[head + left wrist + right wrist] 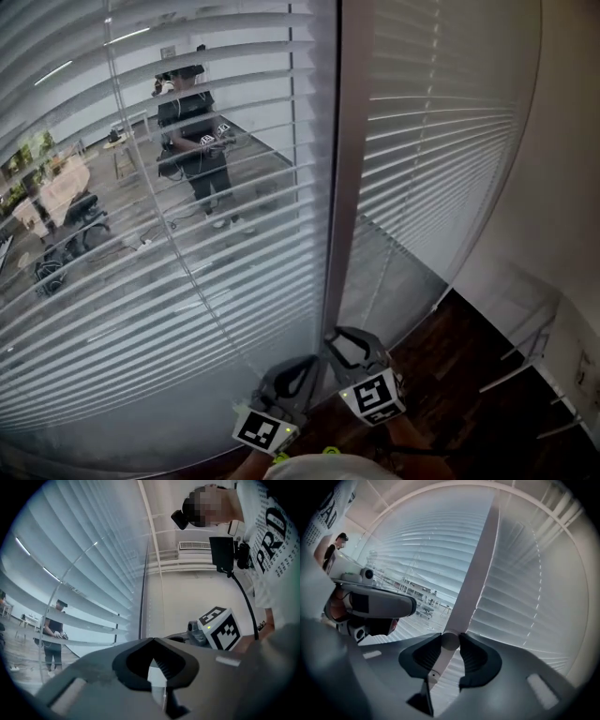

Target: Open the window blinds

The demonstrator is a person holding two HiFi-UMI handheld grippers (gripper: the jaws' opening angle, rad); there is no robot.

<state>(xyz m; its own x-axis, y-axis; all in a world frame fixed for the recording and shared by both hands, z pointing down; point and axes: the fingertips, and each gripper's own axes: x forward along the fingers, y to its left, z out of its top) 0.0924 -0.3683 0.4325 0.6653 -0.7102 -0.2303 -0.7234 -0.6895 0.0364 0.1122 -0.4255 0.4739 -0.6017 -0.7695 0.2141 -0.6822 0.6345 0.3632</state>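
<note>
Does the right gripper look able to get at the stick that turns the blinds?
It looks like yes: the stick sits pinched between the jaws of the right gripper, with nothing in the way.

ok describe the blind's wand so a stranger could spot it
Find the grey upright post that parts the two blinds. In front of the left blind hangs the wand, a thin clear rod. The slats behind it lie level; it alone runs top to bottom.
</note>
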